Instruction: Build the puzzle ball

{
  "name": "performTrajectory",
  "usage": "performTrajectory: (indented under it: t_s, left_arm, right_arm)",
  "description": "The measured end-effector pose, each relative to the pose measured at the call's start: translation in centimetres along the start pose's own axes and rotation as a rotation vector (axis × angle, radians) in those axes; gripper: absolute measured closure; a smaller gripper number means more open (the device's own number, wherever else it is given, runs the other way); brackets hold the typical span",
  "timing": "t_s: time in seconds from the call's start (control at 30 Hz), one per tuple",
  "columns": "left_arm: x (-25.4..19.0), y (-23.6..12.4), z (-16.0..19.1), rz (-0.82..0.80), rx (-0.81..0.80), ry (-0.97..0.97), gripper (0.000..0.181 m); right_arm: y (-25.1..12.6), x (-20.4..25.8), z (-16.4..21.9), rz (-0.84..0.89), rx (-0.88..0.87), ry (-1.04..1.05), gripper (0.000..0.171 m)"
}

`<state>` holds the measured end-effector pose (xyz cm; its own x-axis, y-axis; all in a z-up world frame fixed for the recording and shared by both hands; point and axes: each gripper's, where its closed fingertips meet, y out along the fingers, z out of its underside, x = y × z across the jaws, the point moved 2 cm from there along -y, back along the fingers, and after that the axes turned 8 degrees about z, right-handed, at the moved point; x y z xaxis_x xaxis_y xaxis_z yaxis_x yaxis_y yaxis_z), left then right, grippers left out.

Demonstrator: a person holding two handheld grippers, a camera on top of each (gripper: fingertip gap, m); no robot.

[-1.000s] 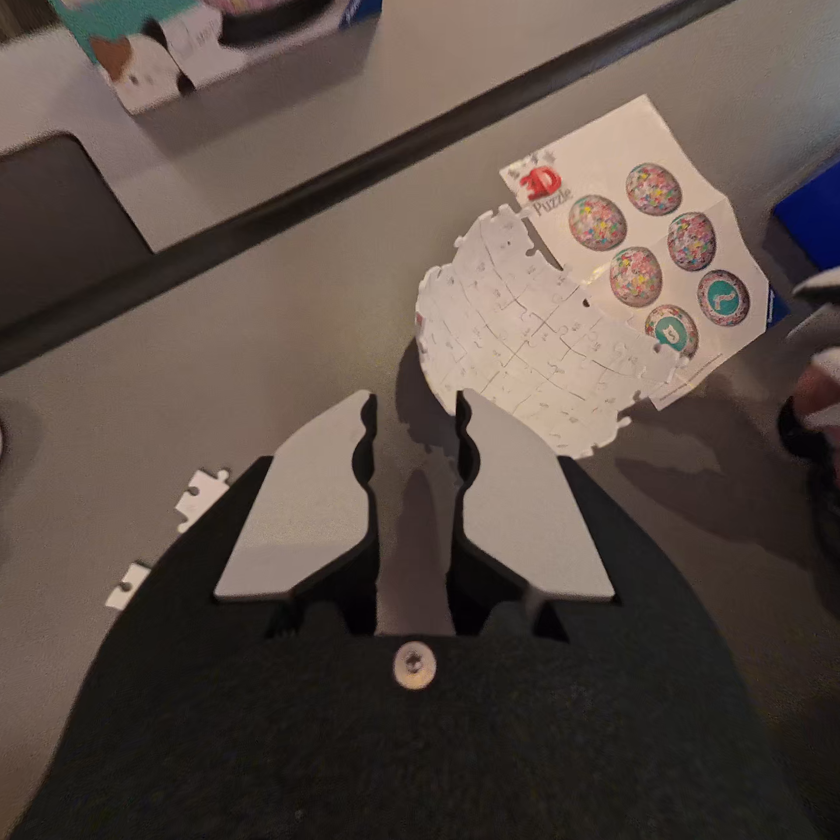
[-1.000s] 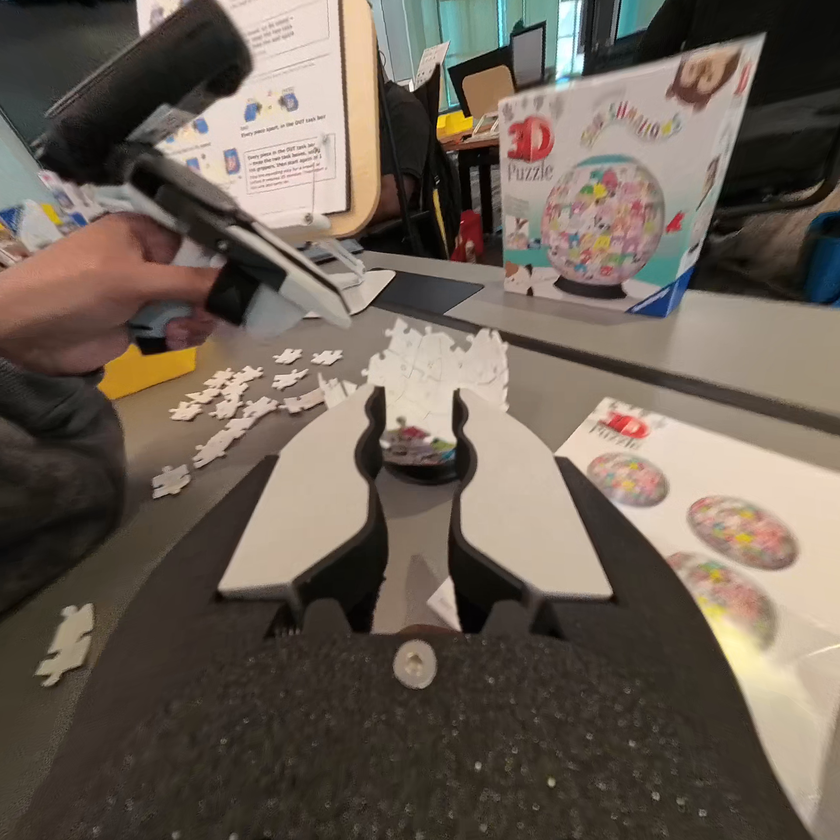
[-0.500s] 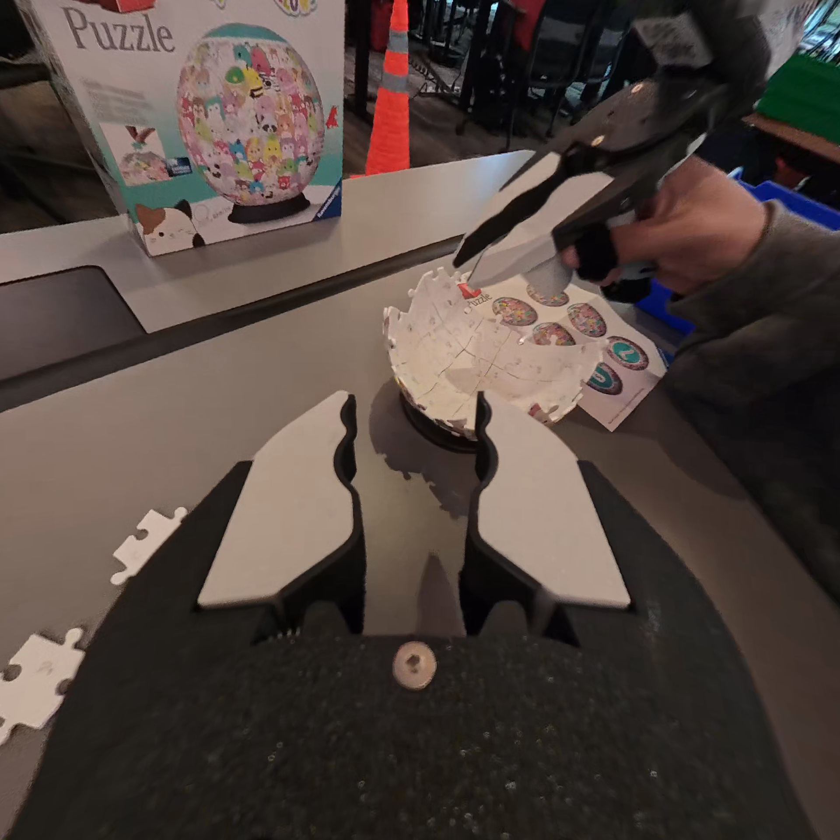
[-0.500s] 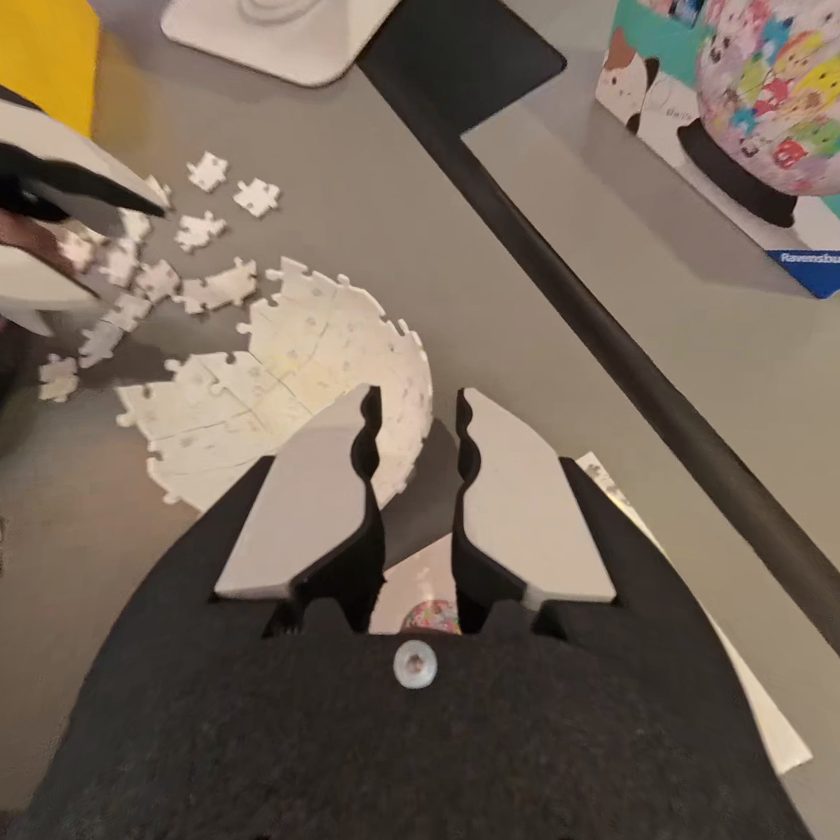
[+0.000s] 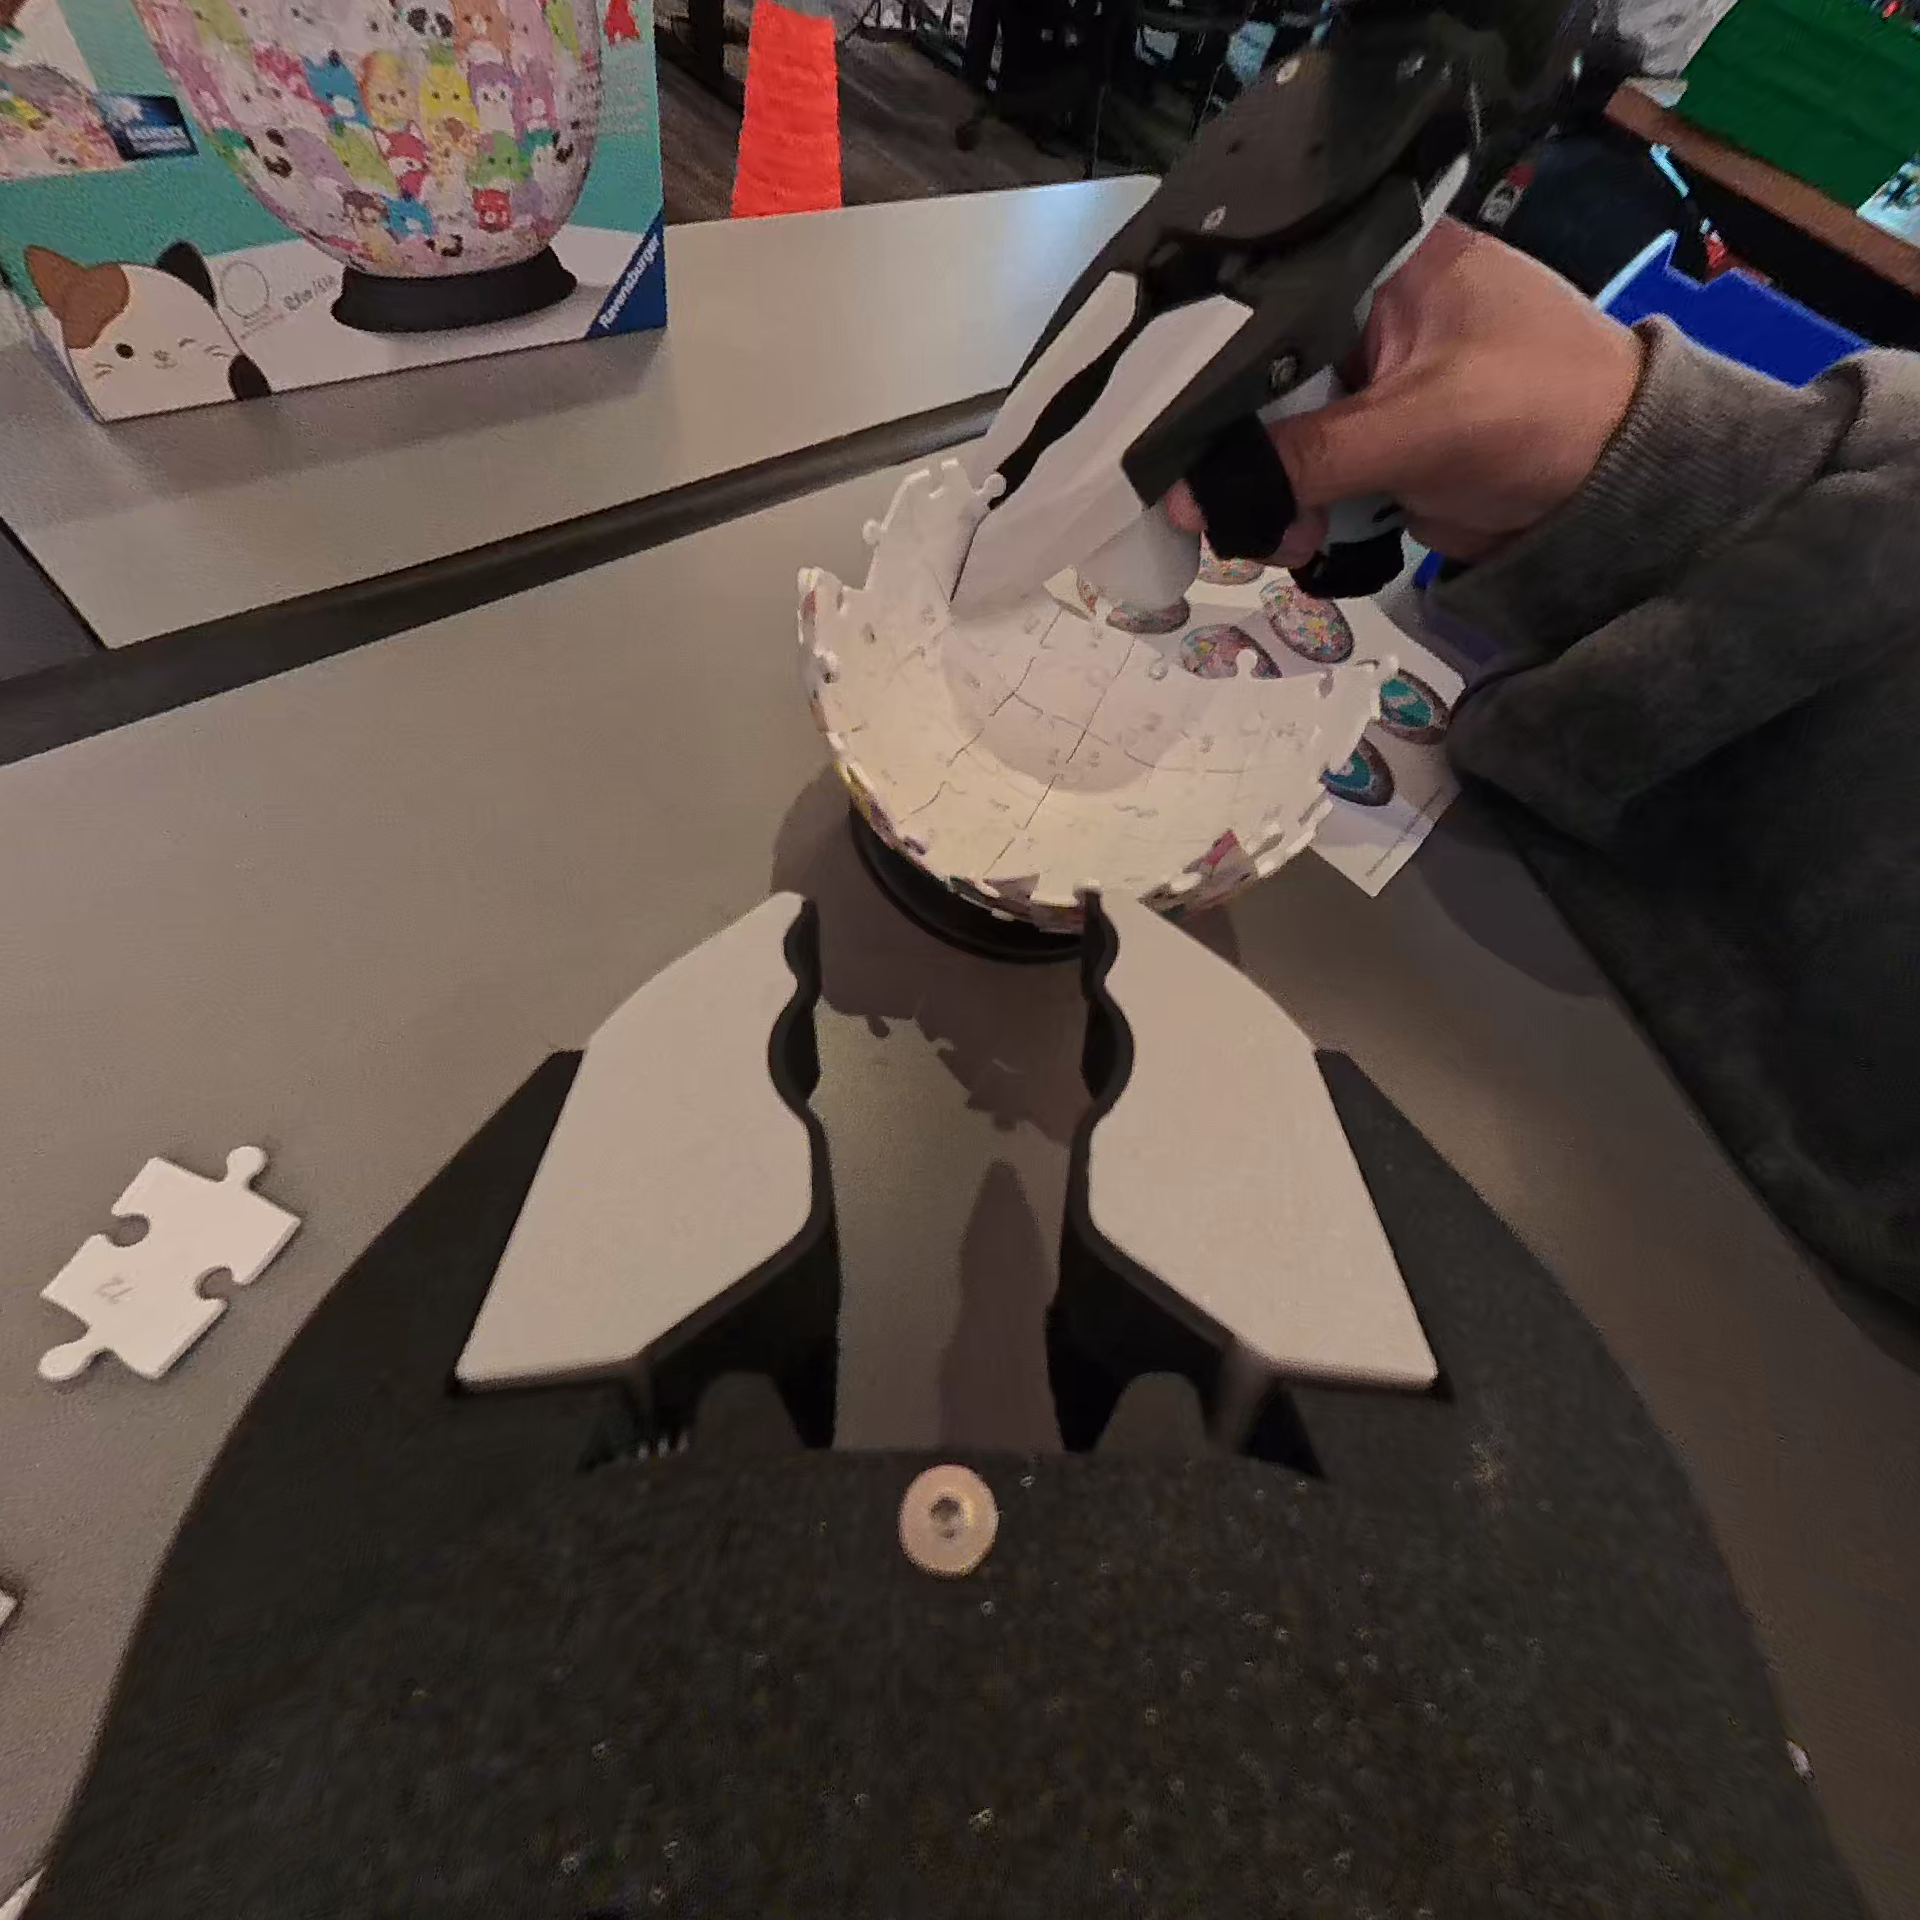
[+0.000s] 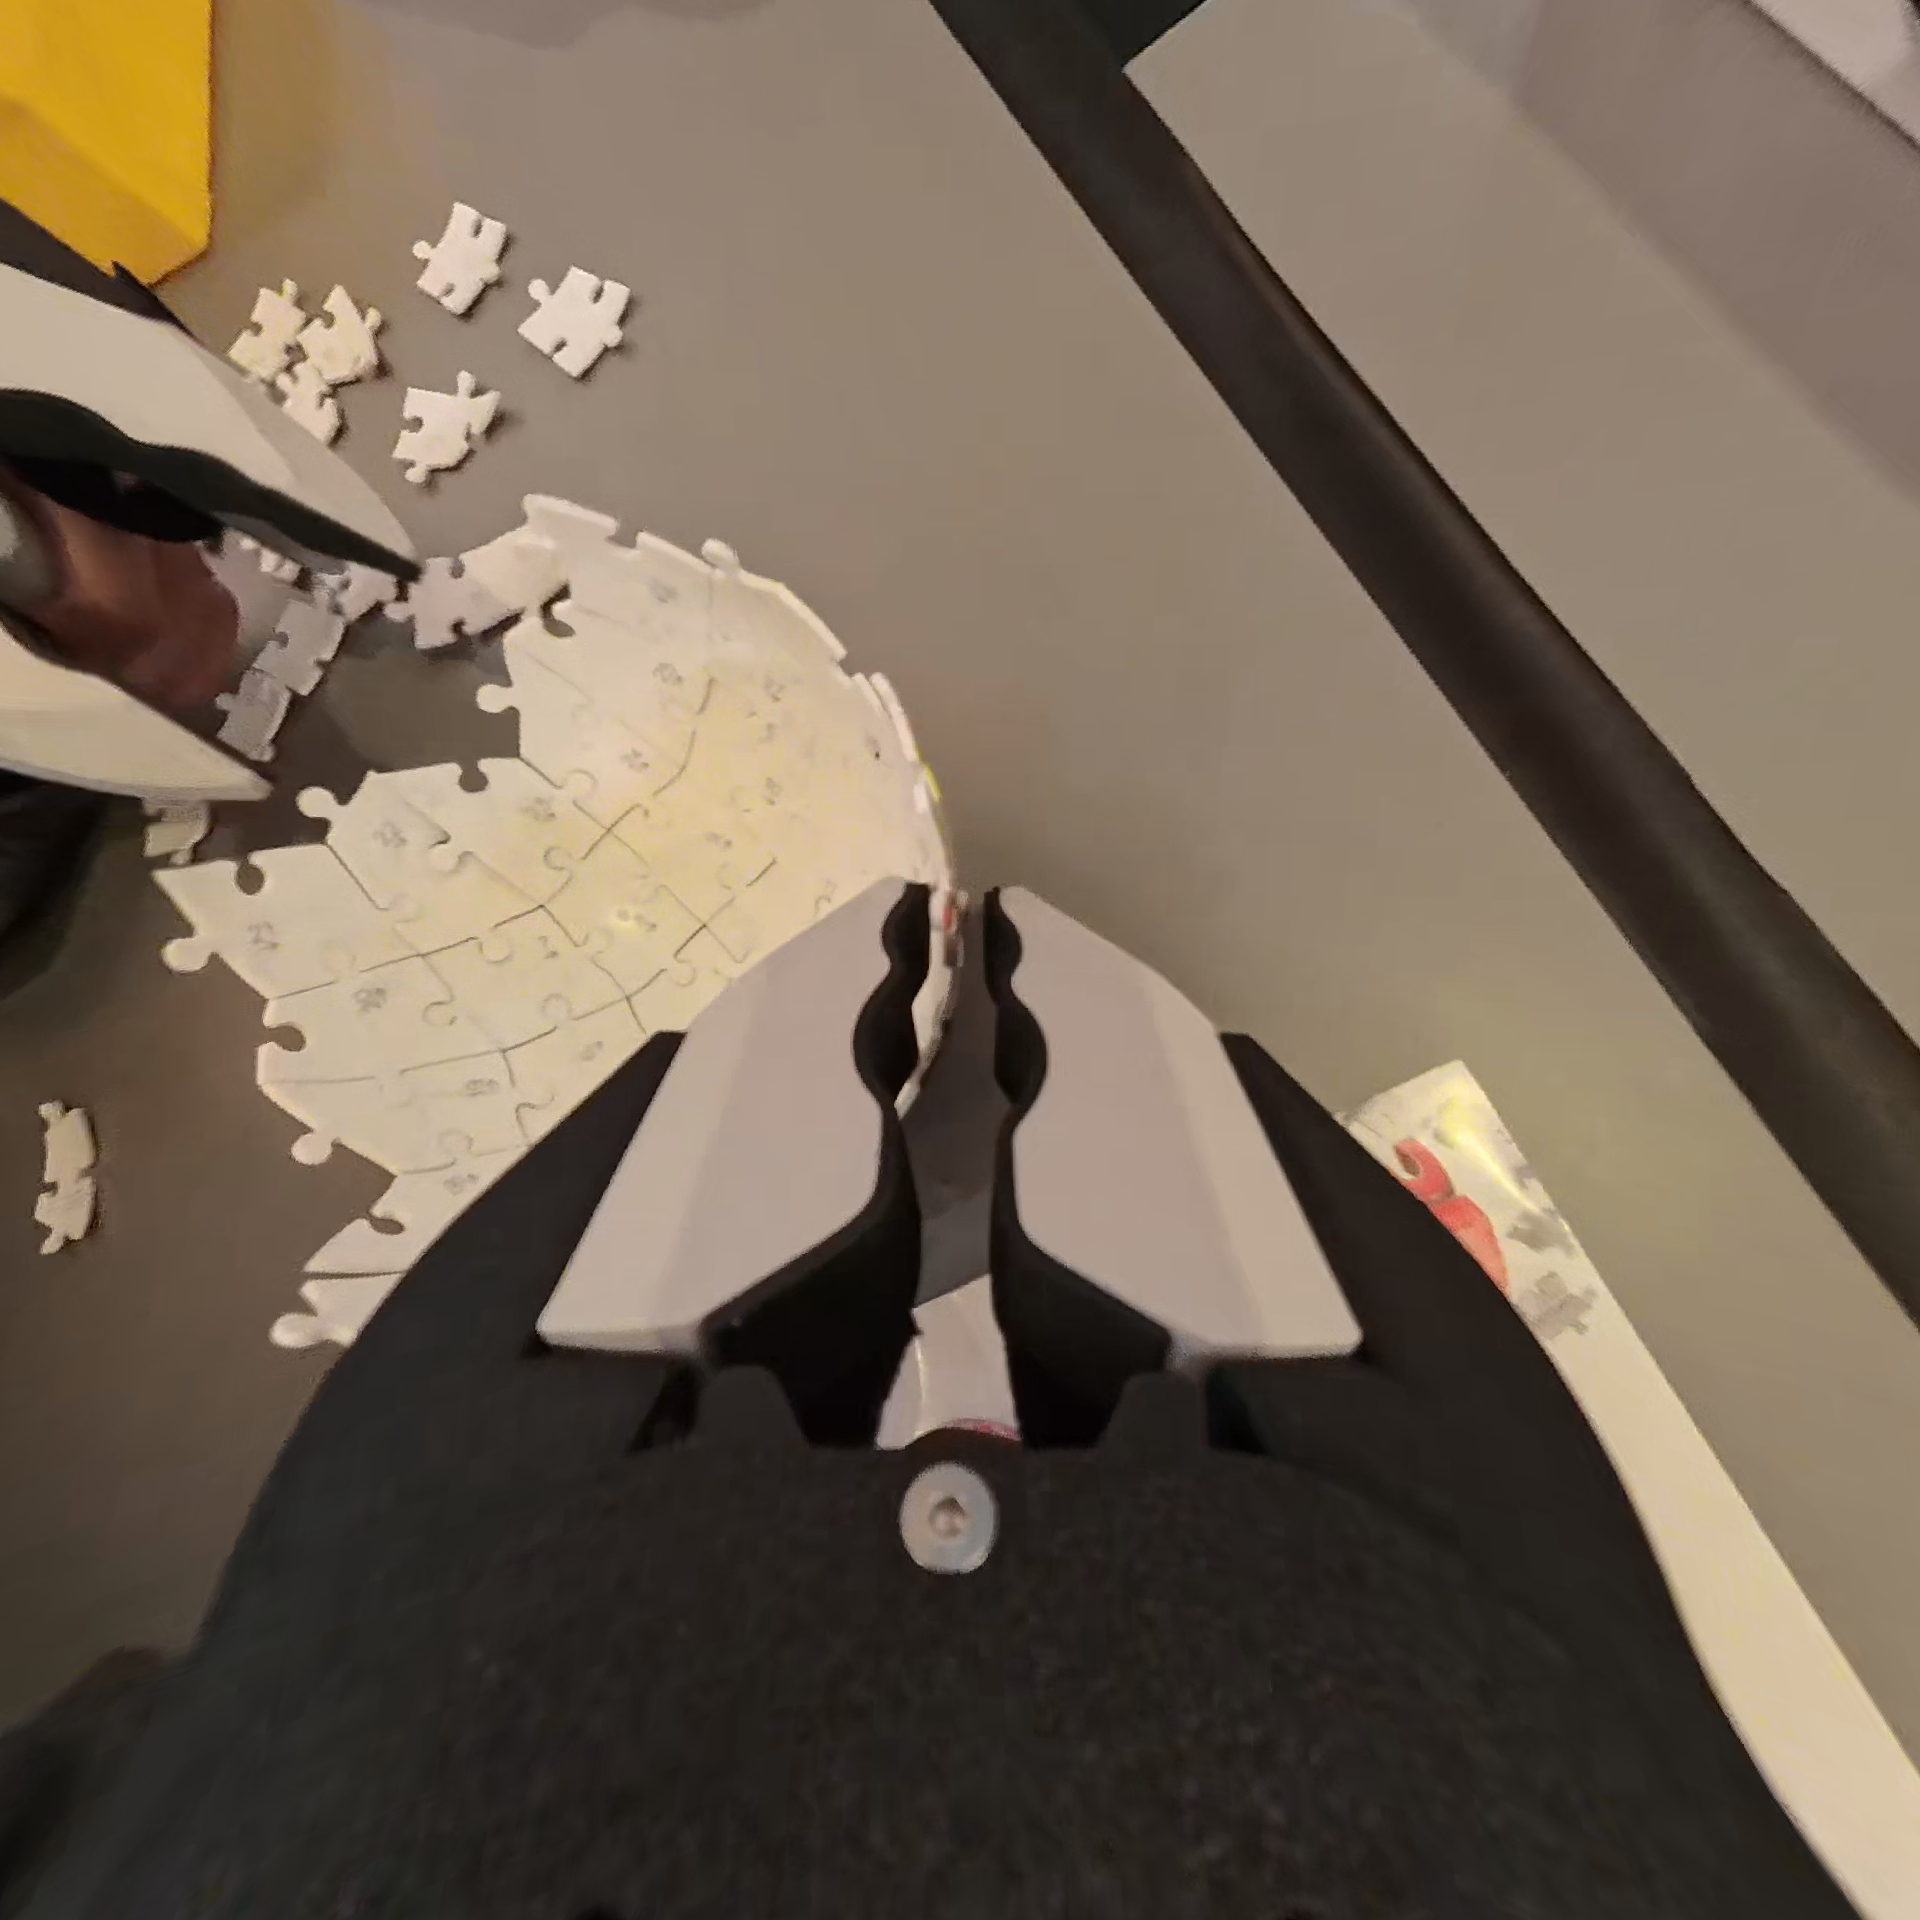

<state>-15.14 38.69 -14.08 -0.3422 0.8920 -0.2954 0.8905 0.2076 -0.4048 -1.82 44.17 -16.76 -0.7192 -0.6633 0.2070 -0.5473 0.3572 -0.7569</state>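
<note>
Two changes: right gripper now clamped on half-built ball rim, 11 o'clock; left gripper spread wider, empty. Shell judged steadied for next piece.

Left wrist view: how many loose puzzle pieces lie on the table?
1 whole: a white piece on the grey table, left of the left gripper. White slivers at the frame's left edge may be more, and the gripper's body may hide others.

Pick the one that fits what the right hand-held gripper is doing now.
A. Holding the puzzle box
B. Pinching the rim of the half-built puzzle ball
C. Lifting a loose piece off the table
B: the right hand-held gripper has its fingers nearly closed over the rim of the half-built puzzle ball.
</note>
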Motion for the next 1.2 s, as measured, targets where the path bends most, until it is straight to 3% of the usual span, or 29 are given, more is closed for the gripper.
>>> performTrajectory:
  t_s: [0.7, 0.77, 0.8, 0.9, 1.2]
  left_arm:
    - [0.0, 0.0, 0.3, 0.004, 0.018, -0.007, 0.135]
    - [0.0, 0.1, 0.3, 0.003, 0.02, -0.006, 0.135]
    - [0.0, 0.1, 0.3, 0.004, 0.021, -0.005, 0.135]
    - [0.0, 0.1, 0.3, 0.004, 0.02, -0.008, 0.135]
    - [0.3, -0.2, 0.1, -0.013, 0.003, 0.002, 0.134]
  right_arm:
    - [-0.2, -0.4, -0.1, -0.037, 0.07, 0.002, 0.166]
    - [-0.3, -0.5, -0.1, -0.016, 0.064, -0.018, 0.163]
    - [-0.4, -0.5, -0.2, -0.013, 0.06, -0.019, 0.153]
    - [-1.0, -0.5, -0.7, -0.003, 0.027, -0.032, 0.141]
    - [-5.6, -1.3, -2.3, 0.129, -0.159, -0.025, 0.146]
